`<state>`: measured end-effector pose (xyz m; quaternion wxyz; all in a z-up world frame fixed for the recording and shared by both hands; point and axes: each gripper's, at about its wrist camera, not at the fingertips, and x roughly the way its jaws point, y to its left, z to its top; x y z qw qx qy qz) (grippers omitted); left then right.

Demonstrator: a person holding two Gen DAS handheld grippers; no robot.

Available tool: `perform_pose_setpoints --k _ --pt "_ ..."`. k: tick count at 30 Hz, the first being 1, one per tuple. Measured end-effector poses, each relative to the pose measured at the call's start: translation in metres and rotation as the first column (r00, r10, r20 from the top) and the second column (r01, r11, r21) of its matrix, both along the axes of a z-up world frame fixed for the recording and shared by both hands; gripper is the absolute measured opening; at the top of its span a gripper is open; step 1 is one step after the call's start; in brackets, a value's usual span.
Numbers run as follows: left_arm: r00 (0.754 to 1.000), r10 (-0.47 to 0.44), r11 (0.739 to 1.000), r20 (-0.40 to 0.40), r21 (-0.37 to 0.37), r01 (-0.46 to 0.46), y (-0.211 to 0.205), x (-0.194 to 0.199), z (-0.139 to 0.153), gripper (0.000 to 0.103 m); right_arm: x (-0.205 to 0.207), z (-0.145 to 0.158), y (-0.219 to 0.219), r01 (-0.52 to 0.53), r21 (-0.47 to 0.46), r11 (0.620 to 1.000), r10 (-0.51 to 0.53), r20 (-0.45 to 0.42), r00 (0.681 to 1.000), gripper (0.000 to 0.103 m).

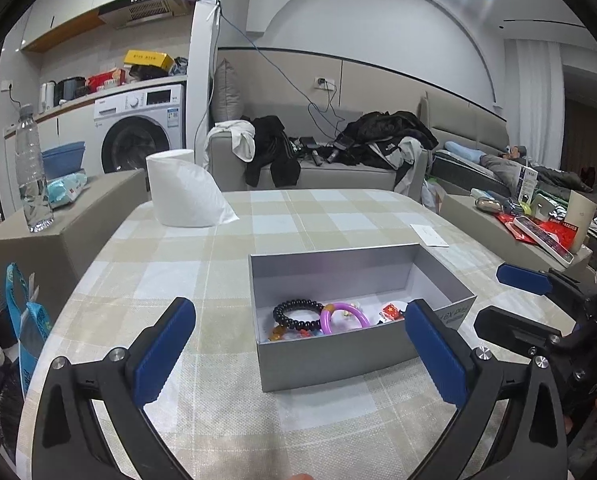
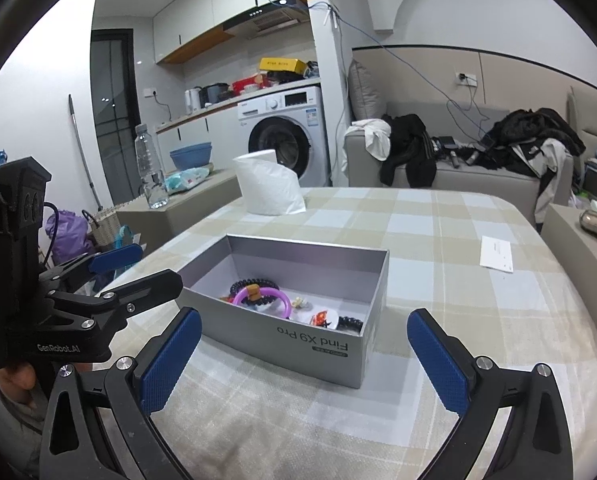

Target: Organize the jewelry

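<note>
An open grey box stands on the checked tablecloth, and also shows in the right wrist view. Inside lie a black bead bracelet, a purple ring bracelet, a red item and small trinkets. In the right wrist view the purple ring, a black coil band and the red item lie in the box. My left gripper is open and empty, just in front of the box. My right gripper is open and empty, at the box's near wall.
A white paper roll stands at the table's far left. A white card lies at the far right. A water bottle stands on a side box. A sofa with clothes is behind the table.
</note>
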<state>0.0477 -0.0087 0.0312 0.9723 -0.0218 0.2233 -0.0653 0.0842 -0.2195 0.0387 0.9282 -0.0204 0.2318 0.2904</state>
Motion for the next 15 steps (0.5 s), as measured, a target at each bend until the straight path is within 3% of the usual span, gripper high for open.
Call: perform_pose_setpoints --k 15 --pt "0.999 -0.019 1.000 0.041 0.016 0.018 -0.002 -0.006 -0.002 0.102 -0.011 0.005 0.002 -0.014 0.003 1.000 0.013 0.070 0.997 0.103"
